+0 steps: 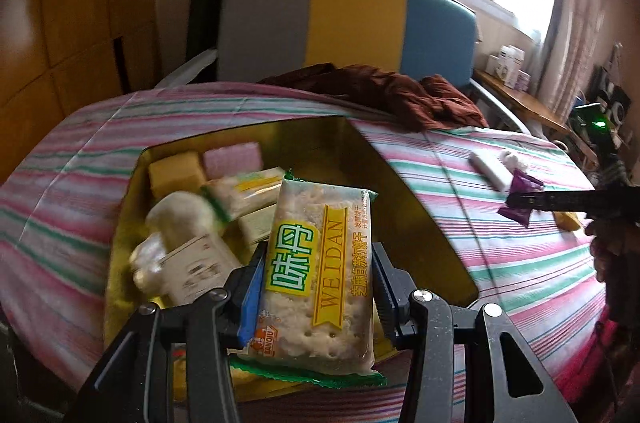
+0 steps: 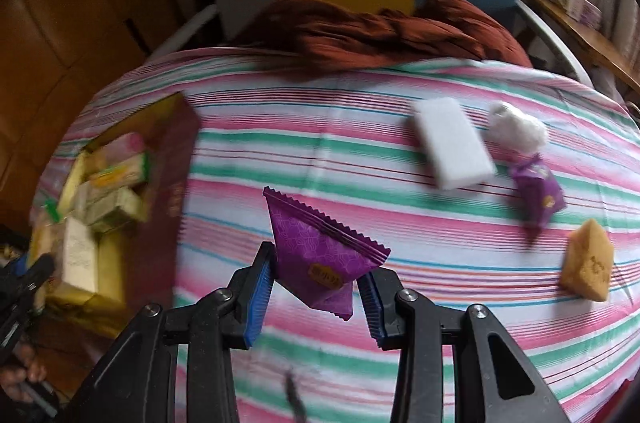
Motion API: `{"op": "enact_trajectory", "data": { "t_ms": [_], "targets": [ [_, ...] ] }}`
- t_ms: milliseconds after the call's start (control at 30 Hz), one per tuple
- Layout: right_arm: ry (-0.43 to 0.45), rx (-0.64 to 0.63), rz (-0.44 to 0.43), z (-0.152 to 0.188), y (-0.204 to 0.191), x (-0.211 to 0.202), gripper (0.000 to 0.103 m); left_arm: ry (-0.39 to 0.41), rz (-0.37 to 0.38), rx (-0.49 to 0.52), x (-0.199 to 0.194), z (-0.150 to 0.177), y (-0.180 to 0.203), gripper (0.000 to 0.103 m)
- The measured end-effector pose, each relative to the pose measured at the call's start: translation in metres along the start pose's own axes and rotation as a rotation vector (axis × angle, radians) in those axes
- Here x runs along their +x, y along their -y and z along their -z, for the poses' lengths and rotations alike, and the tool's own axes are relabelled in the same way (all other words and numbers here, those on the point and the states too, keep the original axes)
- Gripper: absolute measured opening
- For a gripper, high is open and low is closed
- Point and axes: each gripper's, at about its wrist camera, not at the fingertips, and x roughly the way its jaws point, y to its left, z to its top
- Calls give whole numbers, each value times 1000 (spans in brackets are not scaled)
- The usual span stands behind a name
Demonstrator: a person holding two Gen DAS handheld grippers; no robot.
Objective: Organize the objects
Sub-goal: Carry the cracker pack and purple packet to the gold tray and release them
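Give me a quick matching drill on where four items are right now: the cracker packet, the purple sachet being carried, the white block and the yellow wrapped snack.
Things:
1. cracker packet
2. purple sachet
3. white block
4. yellow wrapped snack

Places:
A. lying on the striped cloth beside a fluffy white ball
B. clamped in the right gripper
C. alone near the cloth's right edge
D. clamped in the left gripper above the open box

Pairs: 1-D, 2-B, 3-A, 4-C
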Motion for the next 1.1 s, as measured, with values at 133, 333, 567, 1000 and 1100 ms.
{"op": "enact_trajectory", "data": {
  "t_ms": [133, 333, 567, 1000, 1100],
  "targets": [
    [13, -61, -90, 8, -43, -3, 40, 4, -17, -45, -9, 7, -24, 48],
    [16, -152, -202, 19, -103, -6, 40, 19, -15, -105, -21, 13, -50, 48],
    [-2, -211, -233, 28, -142, 4, 40, 7, 55, -167, -19, 9, -58, 48],
    [12, -205, -204, 33, -151, 10, 40, 3, 128, -200, -8, -11, -49, 48],
    [12, -200, -205, 34, -150, 11, 40, -2, 126, -195, -4, -11, -45, 48]
  ]
}}
